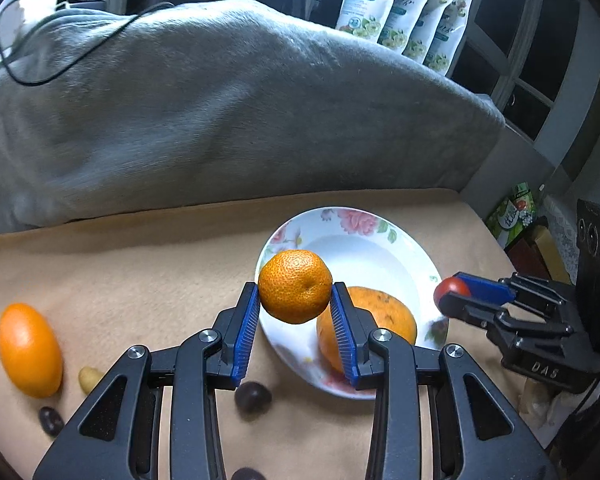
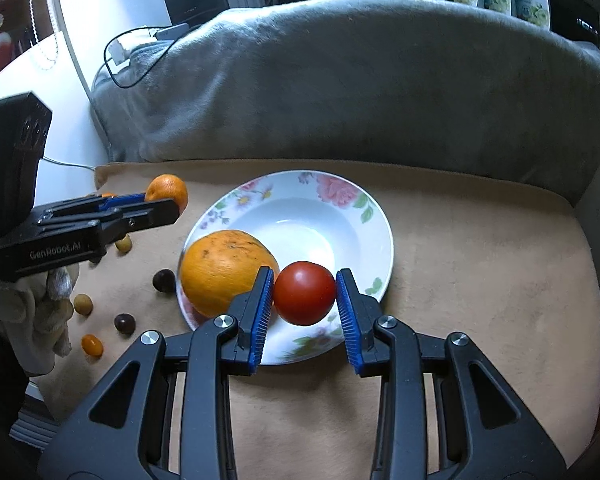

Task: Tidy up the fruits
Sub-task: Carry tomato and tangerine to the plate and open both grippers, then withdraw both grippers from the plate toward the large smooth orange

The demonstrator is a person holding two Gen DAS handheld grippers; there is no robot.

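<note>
Already clamped: mandarin (image 1: pixel 295 292) between the left gripper (image 1: pixel 294 305) pads at the floral plate (image 1: pixel 332 220) rim; tomato (image 2: pixel 304 298) pinched in the right gripper (image 2: pixel 305 303) above the plate, beside the large orange (image 2: pixel 226 270). Probably light, round, slippery; tomato soft, so squeezing gently across the widest part.

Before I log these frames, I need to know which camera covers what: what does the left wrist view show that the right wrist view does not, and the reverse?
Only the left wrist view shows the oval orange fruit at the cloth's left edge.

Only the right wrist view shows the small orange fruit and the gloved hand.

Both show the plate with the big orange, the left gripper shut on the mandarin, and the right gripper shut on the tomato.
</note>
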